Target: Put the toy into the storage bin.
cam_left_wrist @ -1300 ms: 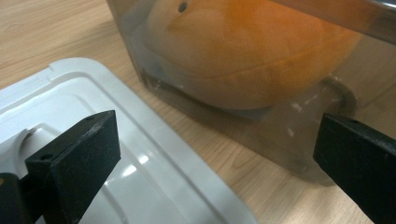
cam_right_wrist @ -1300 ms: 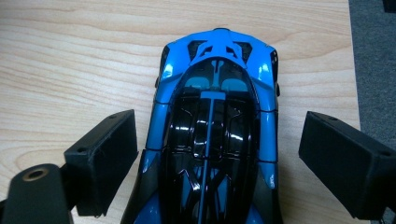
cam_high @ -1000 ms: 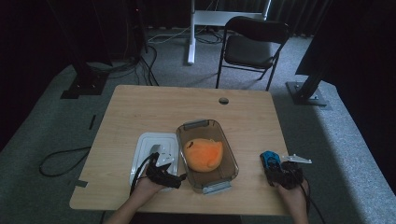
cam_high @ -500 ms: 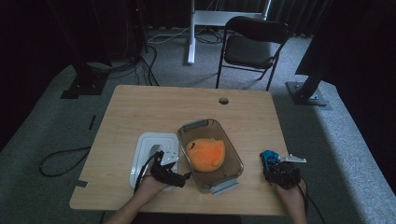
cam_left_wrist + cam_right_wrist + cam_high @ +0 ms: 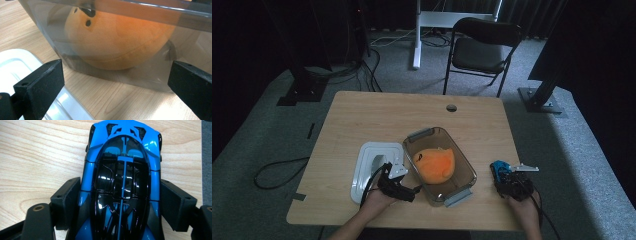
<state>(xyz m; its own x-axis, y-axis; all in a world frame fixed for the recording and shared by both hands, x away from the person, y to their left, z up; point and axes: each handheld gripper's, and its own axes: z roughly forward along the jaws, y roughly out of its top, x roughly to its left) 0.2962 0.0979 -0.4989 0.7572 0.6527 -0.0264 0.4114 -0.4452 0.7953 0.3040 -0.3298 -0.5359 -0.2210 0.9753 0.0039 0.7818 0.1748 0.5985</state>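
Right tool (image 5: 120, 202) sits over the blue toy car (image 5: 122, 170) at the table's (image 5: 377, 115) near right edge; its jaws have just been closing and now sit against both flanks of the car, which rests flat on the wood. Left tool (image 5: 117, 82) has jaws wide apart with nothing between them, low on the table and aimed at the near wall of the clear tub (image 5: 150, 72) holding the orange plush (image 5: 117, 42). White lid (image 5: 374, 162) lies just left of the tub, under the left tool.
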